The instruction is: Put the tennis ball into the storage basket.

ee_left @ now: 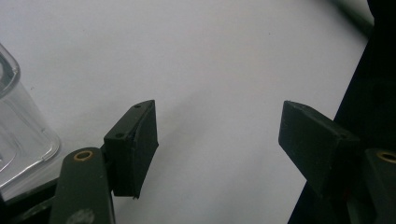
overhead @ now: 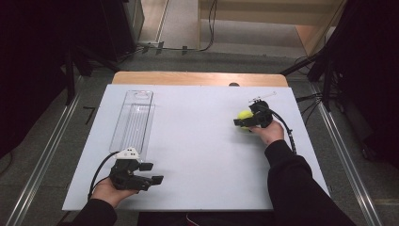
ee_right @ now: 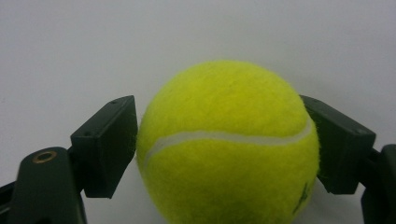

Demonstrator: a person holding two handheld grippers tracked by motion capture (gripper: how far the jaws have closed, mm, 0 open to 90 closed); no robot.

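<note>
A yellow tennis ball sits at the right of the white table, with my right gripper shut on it; both pads press its sides. My left gripper rests near the table's front left edge, held in a hand, its jaws wide apart with nothing between them. A clear plastic tray lies lengthwise at the left of the table, just beyond the left gripper; its corner shows at the left of the left gripper view.
A thin white stick lies on the table behind the right gripper. Metal rails run along both sides of the table, and dark stands and cables crowd the floor to the right.
</note>
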